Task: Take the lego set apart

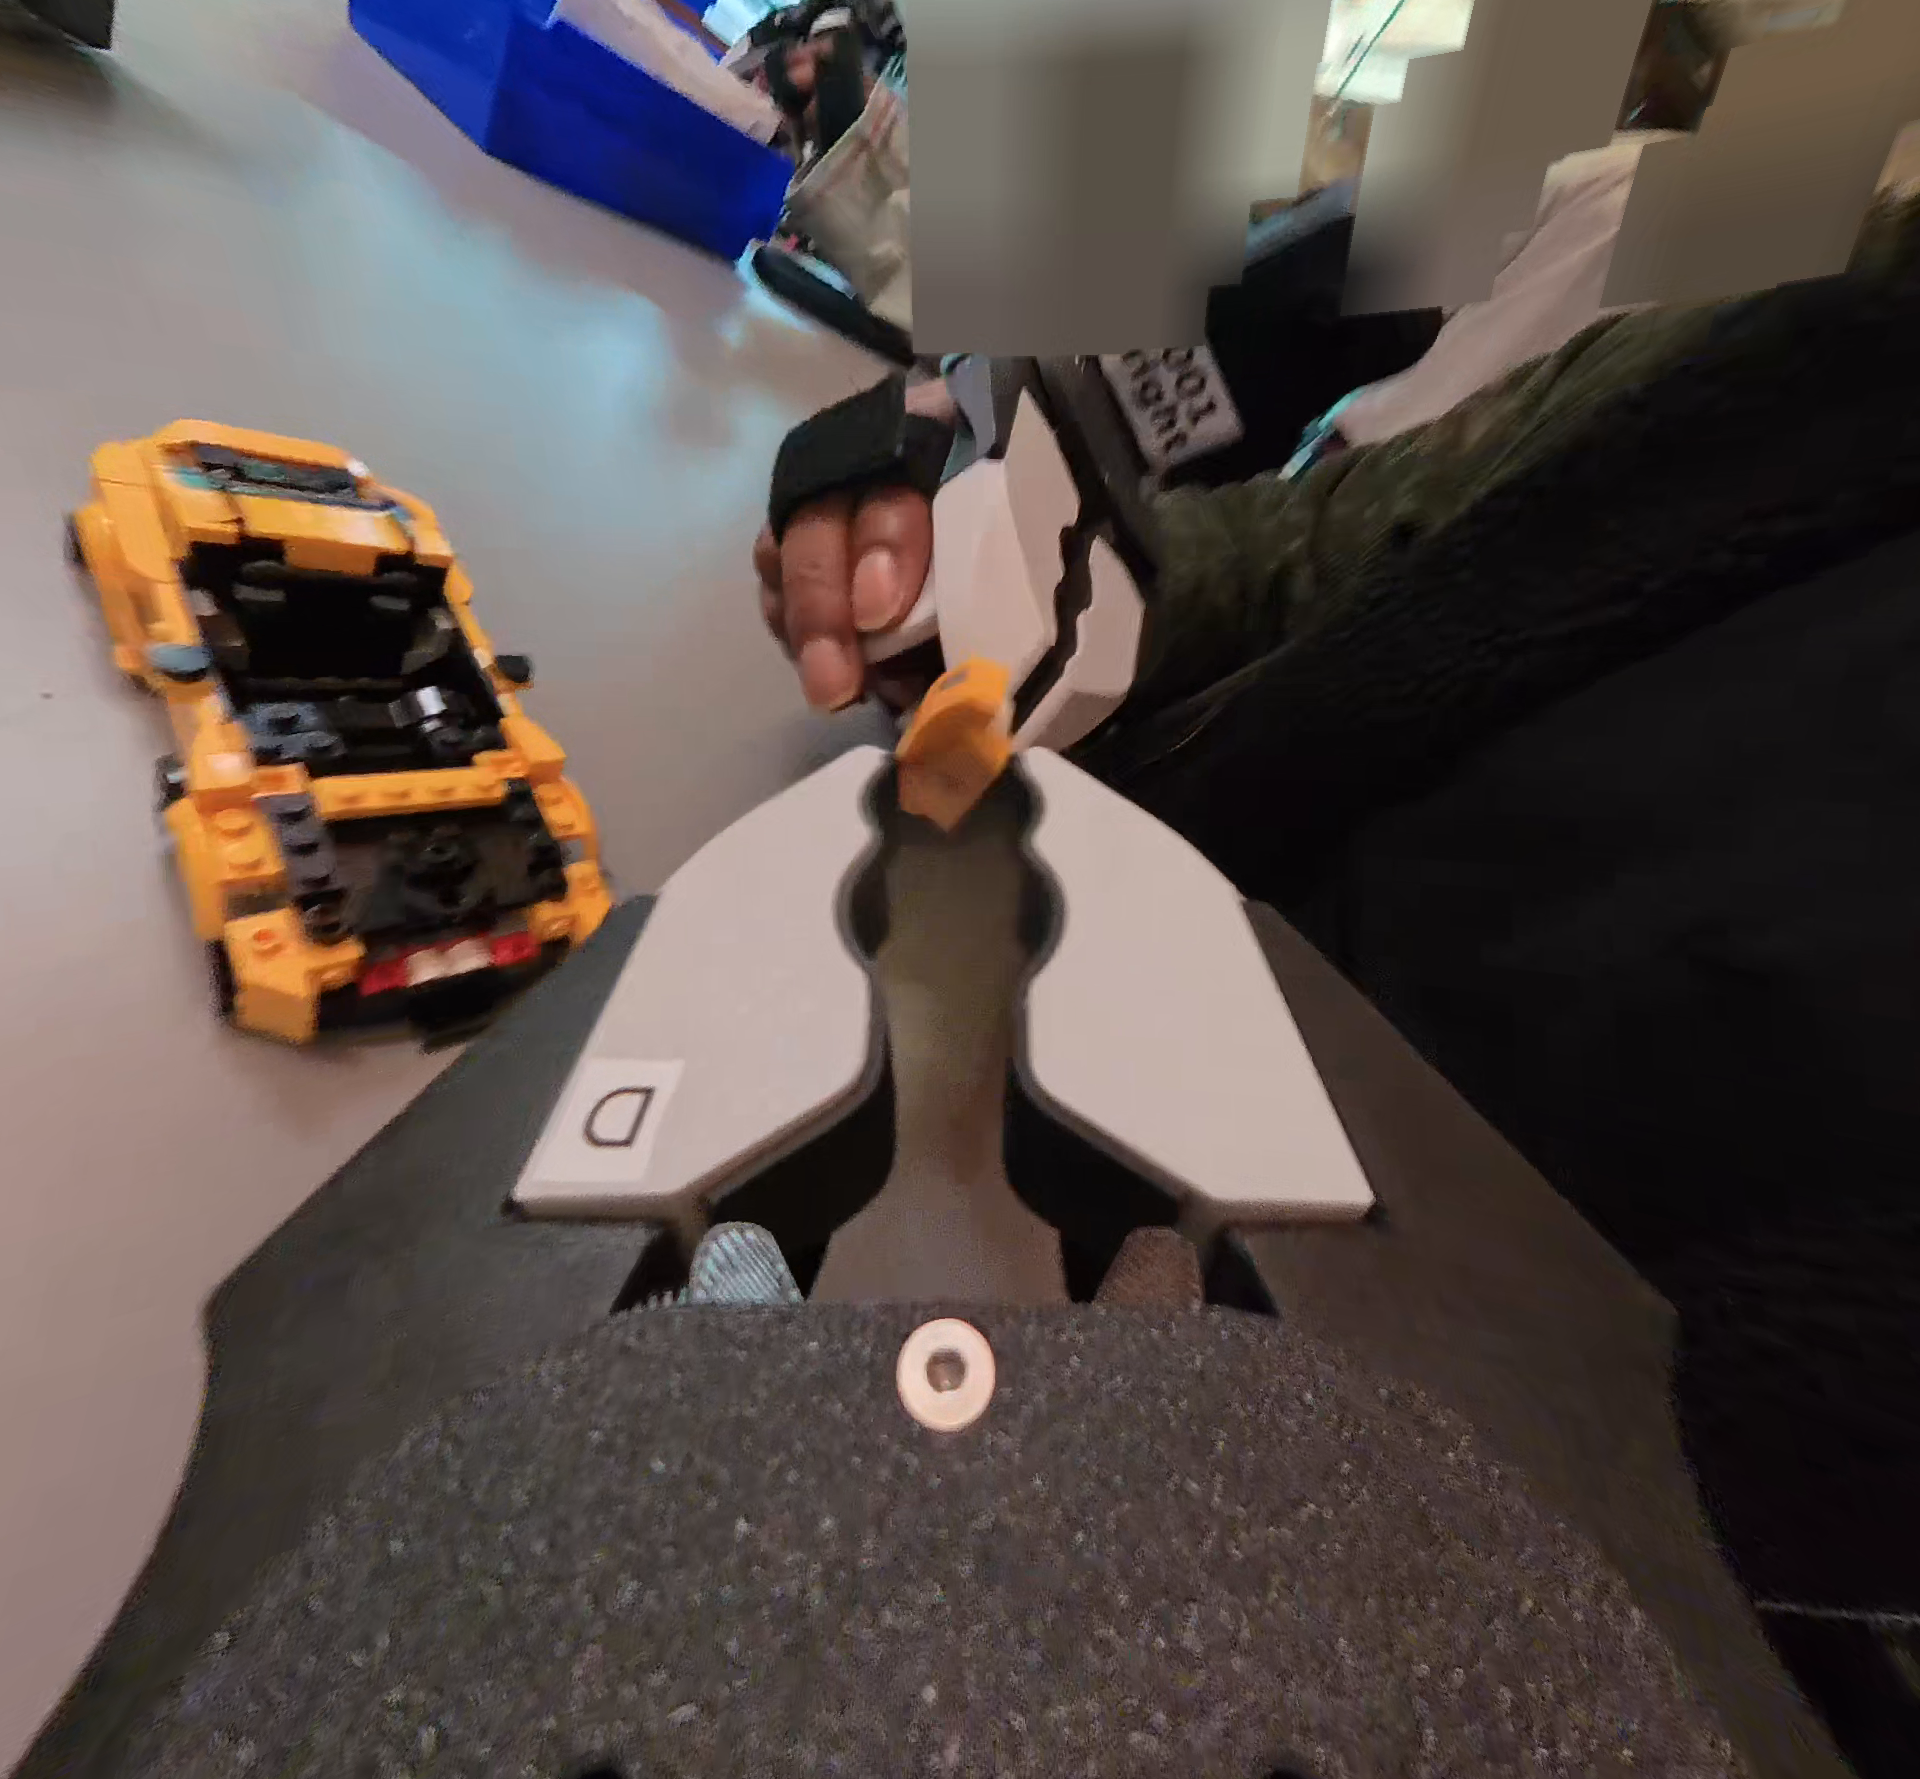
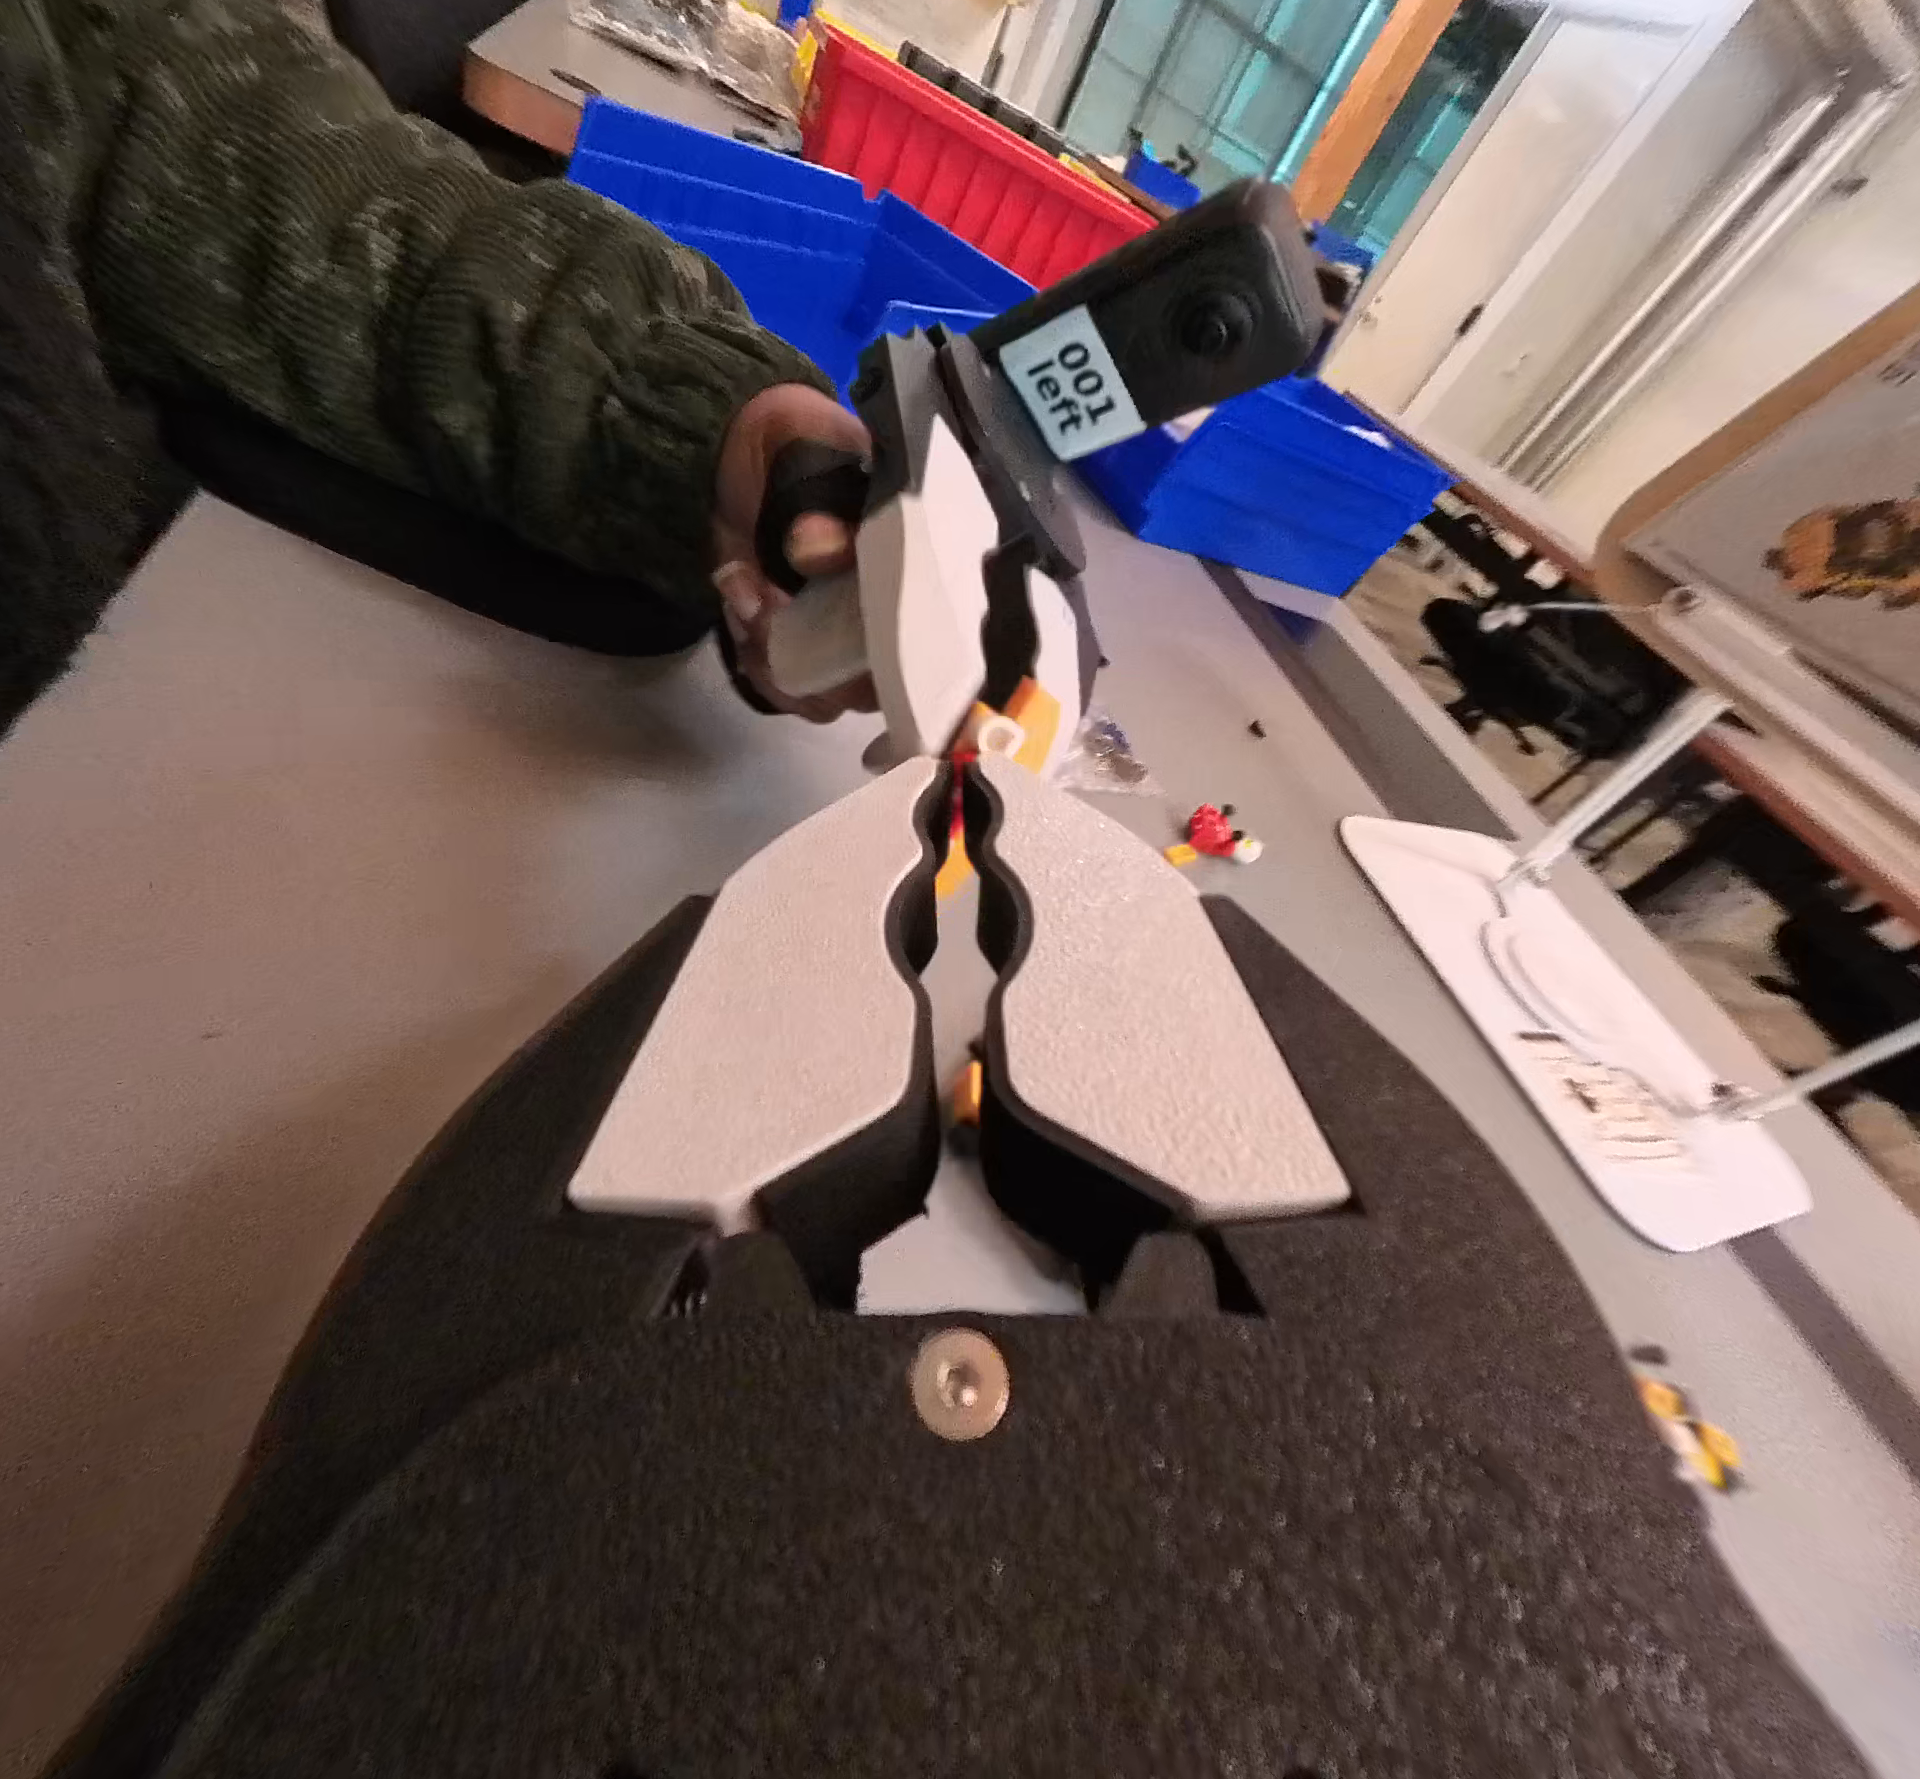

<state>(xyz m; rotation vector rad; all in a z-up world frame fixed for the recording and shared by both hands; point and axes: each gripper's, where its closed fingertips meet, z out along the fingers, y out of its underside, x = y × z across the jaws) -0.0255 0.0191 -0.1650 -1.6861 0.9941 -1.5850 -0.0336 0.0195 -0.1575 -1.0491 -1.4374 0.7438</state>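
The yellow and black lego car point(image 1: 322, 742), with its roof and hood off, lies on the grey table point(image 1: 416, 295) to the left in the left wrist view. My left gripper point(image 1: 948, 771) is shut on a small orange lego piece point(image 1: 956, 742), held above the table's near edge. My right gripper point(image 1: 1013, 721) comes from the opposite side and pinches the same piece. In the right wrist view my right gripper point(image 2: 961, 775) is shut on the orange piece point(image 2: 1034, 727), which has white and red parts. The left gripper point(image 2: 977, 721) meets it tip to tip.
Blue bins point(image 1: 582, 88) stand at the far side of the table, and a red bin point(image 2: 956, 160) shows behind the blue bins point(image 2: 1278, 482). A white flat stand point(image 2: 1558, 1023), a small red loose piece point(image 2: 1214, 830), a small clear bag point(image 2: 1112, 763) and a yellow-black piece point(image 2: 1694, 1438) lie on the table. Only a small space, under 4 cm, lies between the two pairs of fingers.
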